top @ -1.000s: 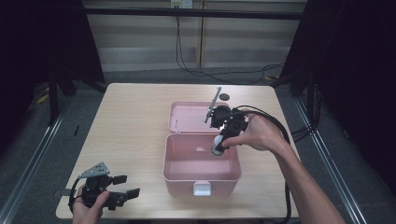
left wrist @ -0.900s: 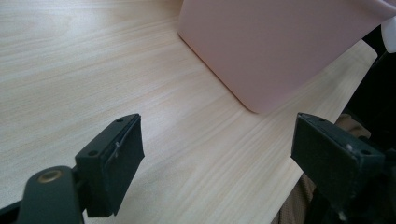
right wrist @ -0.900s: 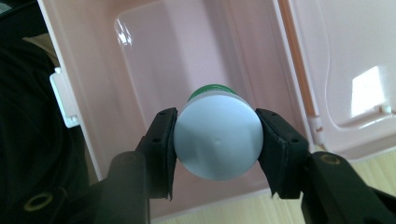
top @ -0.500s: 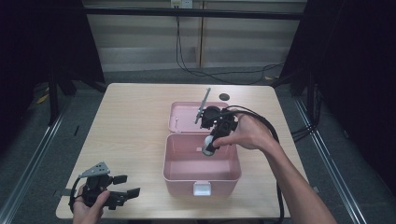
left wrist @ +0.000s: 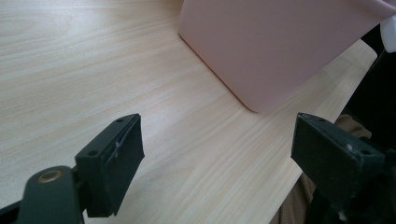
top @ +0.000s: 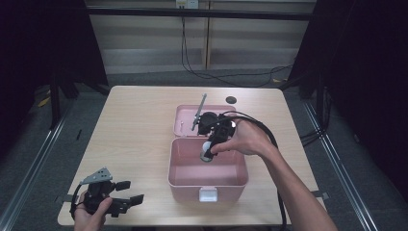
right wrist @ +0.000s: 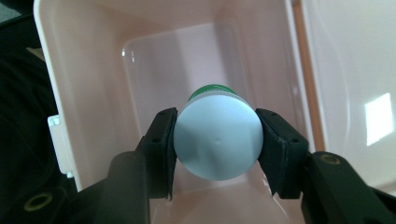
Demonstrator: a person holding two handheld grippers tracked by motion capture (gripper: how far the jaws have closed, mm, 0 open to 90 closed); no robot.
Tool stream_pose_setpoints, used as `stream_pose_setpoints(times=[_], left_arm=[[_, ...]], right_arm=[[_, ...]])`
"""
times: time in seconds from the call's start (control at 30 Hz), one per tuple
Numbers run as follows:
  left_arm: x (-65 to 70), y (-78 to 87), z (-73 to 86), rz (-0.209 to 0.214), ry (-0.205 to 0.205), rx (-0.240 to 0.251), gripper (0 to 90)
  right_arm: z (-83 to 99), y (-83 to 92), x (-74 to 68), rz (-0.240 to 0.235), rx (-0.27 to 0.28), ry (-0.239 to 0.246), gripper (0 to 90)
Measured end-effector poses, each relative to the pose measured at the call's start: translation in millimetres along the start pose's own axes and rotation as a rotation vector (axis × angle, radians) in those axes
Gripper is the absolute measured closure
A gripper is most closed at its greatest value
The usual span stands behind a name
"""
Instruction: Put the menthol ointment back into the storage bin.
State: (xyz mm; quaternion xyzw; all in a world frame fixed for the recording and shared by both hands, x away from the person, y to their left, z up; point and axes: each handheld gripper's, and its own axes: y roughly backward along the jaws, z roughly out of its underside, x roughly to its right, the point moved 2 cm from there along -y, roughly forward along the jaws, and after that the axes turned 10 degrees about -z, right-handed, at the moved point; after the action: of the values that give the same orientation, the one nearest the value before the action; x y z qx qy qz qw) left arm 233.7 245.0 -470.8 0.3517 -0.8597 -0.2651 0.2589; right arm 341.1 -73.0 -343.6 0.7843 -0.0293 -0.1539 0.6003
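At the near left corner of the table, the left gripper rests idle with its jaws spread on nothing. Farther in, the right gripper pinches a white bottle, green cap pointing down into the open pink box, directly over its bare floor.

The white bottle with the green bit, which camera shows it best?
The right gripper view: the white bottle sits large and sharp, pinched between the right gripper jaws over the pink box. The high view shows it small, partly behind the hand. The left gripper view shows the box's outside wall.
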Motion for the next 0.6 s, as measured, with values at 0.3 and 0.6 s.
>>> stream_pose_setpoints(times=[0.3,0.6], left_arm=[[0.4,0.0,0.4,0.000,0.001,0.000,16.7],[0.5,0.1,0.2,0.000,0.000,0.002,17.2]], right_arm=[[-14.1,-13.1,-0.9,-0.010,-0.004,0.036,50.9],[-24.3,-24.1,-2.7,-0.012,-0.010,0.079,51.0]])
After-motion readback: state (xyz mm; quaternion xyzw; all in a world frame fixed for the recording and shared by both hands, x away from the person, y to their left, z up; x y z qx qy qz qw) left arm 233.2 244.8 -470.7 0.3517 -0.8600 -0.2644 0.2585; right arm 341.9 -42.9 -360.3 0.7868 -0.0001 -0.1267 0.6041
